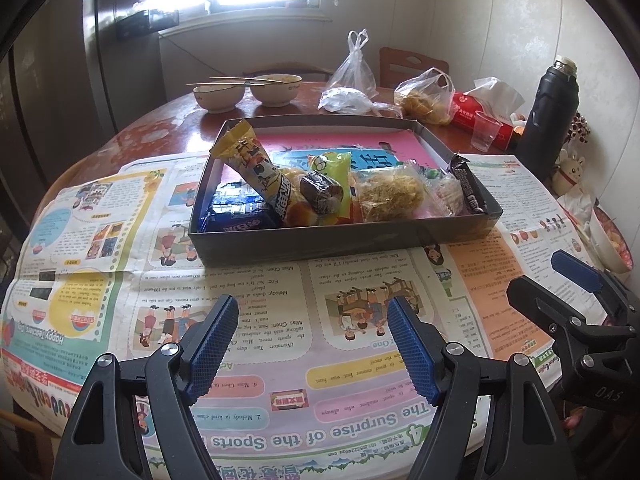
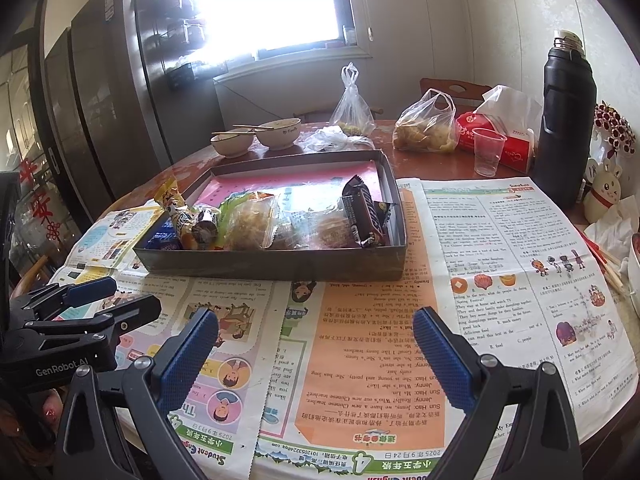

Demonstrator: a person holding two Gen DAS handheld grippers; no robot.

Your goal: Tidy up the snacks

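A shallow dark box (image 1: 340, 244) (image 2: 272, 268) stands on newspaper in the middle of the table, with a pink sheet lining it. Along its near side lie a yellow packet (image 1: 256, 168) (image 2: 176, 208), a blue packet (image 1: 240, 212), a dark round wrapped cake (image 1: 320, 192), a green packet (image 1: 334, 164), a clear-wrapped floss cake (image 1: 388, 192) (image 2: 252, 224) and a dark chocolate bar (image 1: 468, 188) (image 2: 364, 216). My left gripper (image 1: 312, 302) (image 2: 136, 294) hovers open over the newspaper in front of the box, holding nothing. My right gripper (image 2: 315, 314) (image 1: 532, 274) is beside it, also open and empty.
Newspaper sheets (image 1: 360, 360) cover the near table. Behind the box are two bowls with chopsticks (image 1: 248, 90), plastic bags (image 1: 352, 76), a red tissue pack (image 2: 500, 140), a clear cup (image 2: 486, 152) and a black flask (image 2: 566, 120). Another bowl (image 1: 610, 244) sits at the right edge.
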